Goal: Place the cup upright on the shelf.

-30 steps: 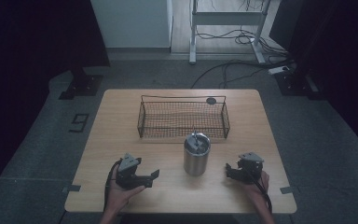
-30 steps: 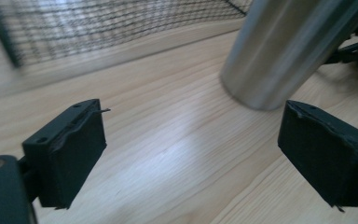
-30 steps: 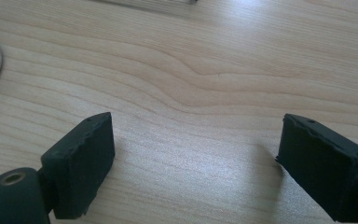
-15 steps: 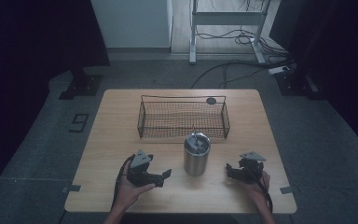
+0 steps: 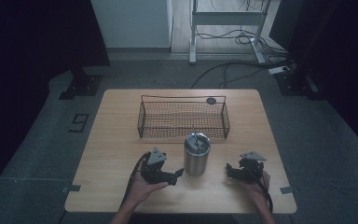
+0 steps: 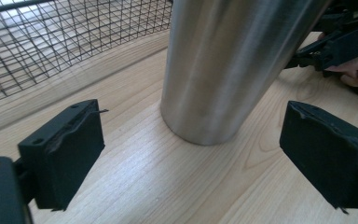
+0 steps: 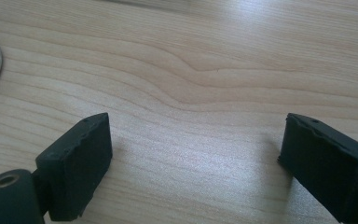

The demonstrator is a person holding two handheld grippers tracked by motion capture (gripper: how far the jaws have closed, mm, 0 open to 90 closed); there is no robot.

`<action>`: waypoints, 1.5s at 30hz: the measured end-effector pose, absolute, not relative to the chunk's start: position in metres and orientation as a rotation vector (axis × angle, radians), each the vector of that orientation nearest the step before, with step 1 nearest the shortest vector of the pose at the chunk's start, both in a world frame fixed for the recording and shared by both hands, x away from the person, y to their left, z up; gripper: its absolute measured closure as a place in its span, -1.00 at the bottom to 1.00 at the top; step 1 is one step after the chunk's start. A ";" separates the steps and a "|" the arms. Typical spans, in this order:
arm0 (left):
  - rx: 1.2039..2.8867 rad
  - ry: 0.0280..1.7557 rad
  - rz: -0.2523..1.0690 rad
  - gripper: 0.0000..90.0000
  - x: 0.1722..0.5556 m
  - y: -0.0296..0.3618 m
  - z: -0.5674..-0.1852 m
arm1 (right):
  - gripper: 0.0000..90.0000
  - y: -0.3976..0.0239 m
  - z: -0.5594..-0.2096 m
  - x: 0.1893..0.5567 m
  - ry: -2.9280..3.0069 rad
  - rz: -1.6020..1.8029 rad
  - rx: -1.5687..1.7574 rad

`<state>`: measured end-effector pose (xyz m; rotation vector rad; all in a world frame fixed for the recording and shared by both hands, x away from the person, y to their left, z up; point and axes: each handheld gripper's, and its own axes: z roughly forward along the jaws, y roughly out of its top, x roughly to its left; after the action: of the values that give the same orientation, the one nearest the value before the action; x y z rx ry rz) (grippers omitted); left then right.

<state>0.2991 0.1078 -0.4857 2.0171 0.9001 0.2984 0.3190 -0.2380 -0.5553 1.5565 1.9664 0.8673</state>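
A wooden counter (image 5: 112, 140) is seen from above, with a wire mesh basket (image 5: 183, 117) set toward its far side. Just in front of the basket, a stainless steel tumbler (image 5: 196, 154) is stood upright, a lid seen on its top. The left gripper (image 5: 176, 173) is held just beside the tumbler's left side, its jaws spread wide and aimed at the tumbler's base, which lies between and beyond them without being touched. The right gripper (image 5: 230, 171) is held apart to the tumbler's right, jaws likewise spread wide over bare wood.
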 end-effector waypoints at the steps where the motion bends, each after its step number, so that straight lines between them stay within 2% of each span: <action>1: 2.020 0.901 0.298 -0.84 0.300 0.106 -0.487 | -0.81 -0.238 -0.555 0.319 1.966 0.867 1.557; 13: 2.032 0.907 0.285 -0.83 0.307 0.091 -0.489 | -0.81 -0.238 -0.555 0.319 1.966 0.867 1.557; 25: 2.052 0.877 0.270 -0.94 0.309 0.075 -0.485 | -0.80 -0.238 -0.555 0.319 1.965 0.867 1.557; 37: 2.049 0.891 0.287 -0.87 0.316 0.068 -0.480 | -0.80 -0.238 -0.555 0.319 1.961 0.866 1.558; 45: 2.070 0.858 0.278 -1.00 0.324 0.062 -0.483 | -0.78 -0.238 -0.555 0.319 1.957 0.865 1.560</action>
<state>0.3236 0.0622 -0.4834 2.0704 0.8582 0.2776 0.3189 -0.2385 -0.5552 1.5596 1.9566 0.8654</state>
